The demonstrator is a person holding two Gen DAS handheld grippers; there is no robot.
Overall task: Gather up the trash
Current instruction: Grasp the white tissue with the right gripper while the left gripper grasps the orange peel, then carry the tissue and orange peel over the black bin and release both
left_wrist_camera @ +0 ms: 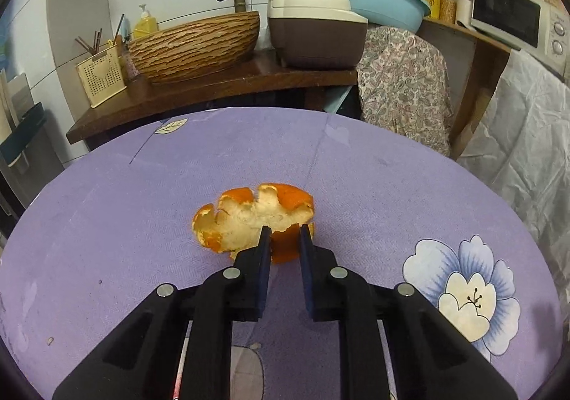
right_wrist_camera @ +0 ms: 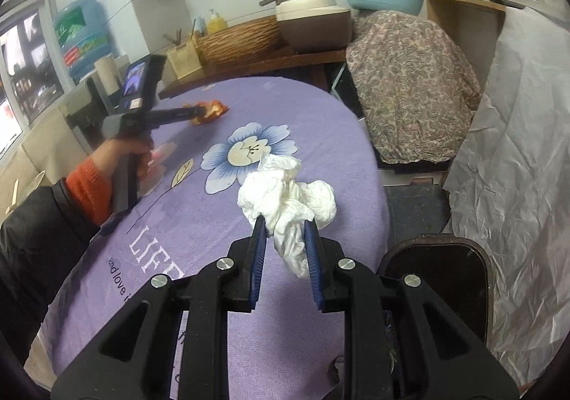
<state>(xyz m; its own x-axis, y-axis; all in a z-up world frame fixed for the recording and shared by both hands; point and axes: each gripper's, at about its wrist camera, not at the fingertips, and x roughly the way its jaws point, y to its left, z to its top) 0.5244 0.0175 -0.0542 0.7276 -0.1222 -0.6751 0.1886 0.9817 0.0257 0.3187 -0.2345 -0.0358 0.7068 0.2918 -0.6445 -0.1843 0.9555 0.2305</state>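
A round table [right_wrist_camera: 338,136] under a lilac cloth [left_wrist_camera: 124,221] fills most of the room in front of me; the cloth is printed with big blue-and-cream flowers and white lettering, of which only "LIFE" and "and love" can be read before the tool cuts it off. A dark bin [right_wrist_camera: 441,278] stands open on the floor at the table's near right edge. A crumpled white tissue [right_wrist_camera: 288,200] hangs above the table edge, bunched wide at the top and trailing down to a narrow tail, clamped between the right gripper [right_wrist_camera: 285,225] pads. Farther off, the orange peel [left_wrist_camera: 249,218] lies on the cloth, pale pith up, ragged, stretched left to right; the left gripper [left_wrist_camera: 285,234] pinches its near orange flap.
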